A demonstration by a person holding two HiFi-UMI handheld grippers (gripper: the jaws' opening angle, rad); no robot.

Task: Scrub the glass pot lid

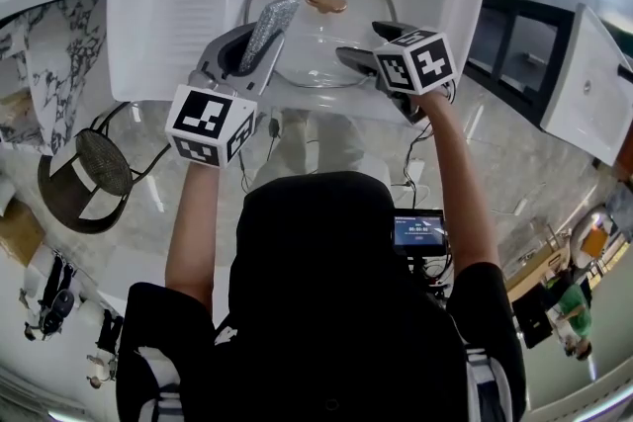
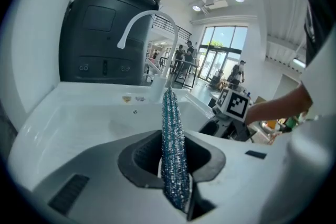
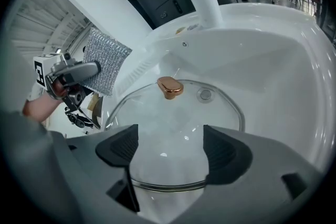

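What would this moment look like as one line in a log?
left claw: shut on scouring pad | right claw: open, over near rim of glass pot lid | lid: knob up, in sink

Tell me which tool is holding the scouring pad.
The left tool, shut on the silvery mesh scouring pad; the right tool is open, empty, facing the round glass pot lid.

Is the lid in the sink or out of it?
In: the lid lies knob up inside the white sink.
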